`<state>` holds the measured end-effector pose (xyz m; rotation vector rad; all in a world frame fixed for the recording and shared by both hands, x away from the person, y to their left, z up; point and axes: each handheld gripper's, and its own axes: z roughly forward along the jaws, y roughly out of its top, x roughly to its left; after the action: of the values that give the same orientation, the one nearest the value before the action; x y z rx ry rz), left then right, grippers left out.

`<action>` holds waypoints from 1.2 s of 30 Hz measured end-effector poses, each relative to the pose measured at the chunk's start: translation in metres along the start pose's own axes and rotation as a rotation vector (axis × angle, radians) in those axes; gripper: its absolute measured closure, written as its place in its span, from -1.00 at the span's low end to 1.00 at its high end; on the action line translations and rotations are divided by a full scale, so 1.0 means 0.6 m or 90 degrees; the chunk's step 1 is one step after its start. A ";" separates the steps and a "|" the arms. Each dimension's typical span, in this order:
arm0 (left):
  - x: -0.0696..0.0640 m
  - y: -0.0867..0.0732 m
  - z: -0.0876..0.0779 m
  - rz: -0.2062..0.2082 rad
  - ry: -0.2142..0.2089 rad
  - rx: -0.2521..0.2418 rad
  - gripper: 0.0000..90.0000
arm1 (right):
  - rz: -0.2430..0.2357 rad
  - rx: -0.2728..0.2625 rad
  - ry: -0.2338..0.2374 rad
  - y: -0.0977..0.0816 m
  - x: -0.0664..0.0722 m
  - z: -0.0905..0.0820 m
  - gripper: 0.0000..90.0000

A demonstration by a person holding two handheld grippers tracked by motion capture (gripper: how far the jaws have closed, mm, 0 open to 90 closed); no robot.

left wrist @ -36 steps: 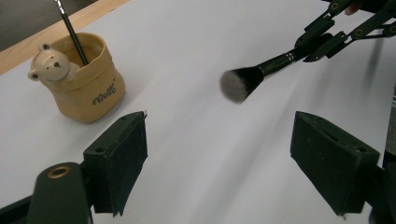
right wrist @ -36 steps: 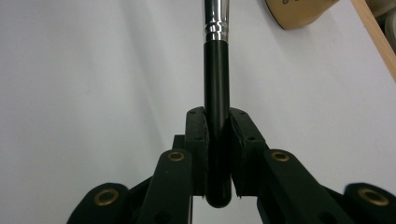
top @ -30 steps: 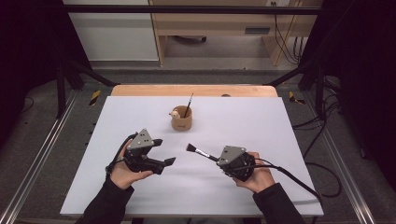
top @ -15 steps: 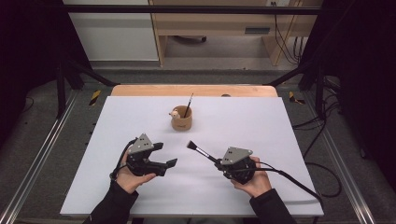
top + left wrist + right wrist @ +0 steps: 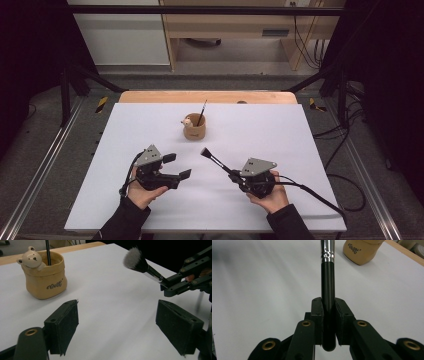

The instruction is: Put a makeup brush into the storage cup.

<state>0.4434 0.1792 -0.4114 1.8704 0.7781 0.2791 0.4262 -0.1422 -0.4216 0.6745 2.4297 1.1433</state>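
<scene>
Both of my hands have drawn back toward the near table edge since a second ago. My right gripper (image 5: 235,176) is clamped on the black handle of the makeup brush (image 5: 214,160), bristles raised toward the bear pot (image 5: 194,127), where a thin brush (image 5: 201,112) stands. My left gripper (image 5: 177,166) hovers nearby, jaws apart, with bare white table (image 5: 300,135) between brush and pot

A black-handled makeup brush (image 5: 215,161) with a silver ferrule and a fluffy grey-white head is clamped at its handle end, tilted above the white table, head aimed toward the tan cup.
</scene>
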 end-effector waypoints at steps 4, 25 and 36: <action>-0.005 0.000 0.001 -0.002 -0.004 -0.010 -0.61 | 0.006 -0.002 0.000 -0.002 0.000 0.002 0.77; -0.038 0.006 0.034 -0.012 -0.038 -0.039 -0.60 | 0.040 -0.064 0.006 0.002 0.004 -0.003 0.77; -0.052 0.031 0.043 -0.005 -0.067 -0.060 -0.54 | 0.051 -0.089 0.009 0.006 0.002 -0.007 0.77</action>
<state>0.4402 0.1360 -0.4013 1.7787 0.6887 0.2069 0.4239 -0.1419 -0.4164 0.7276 2.3257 1.3392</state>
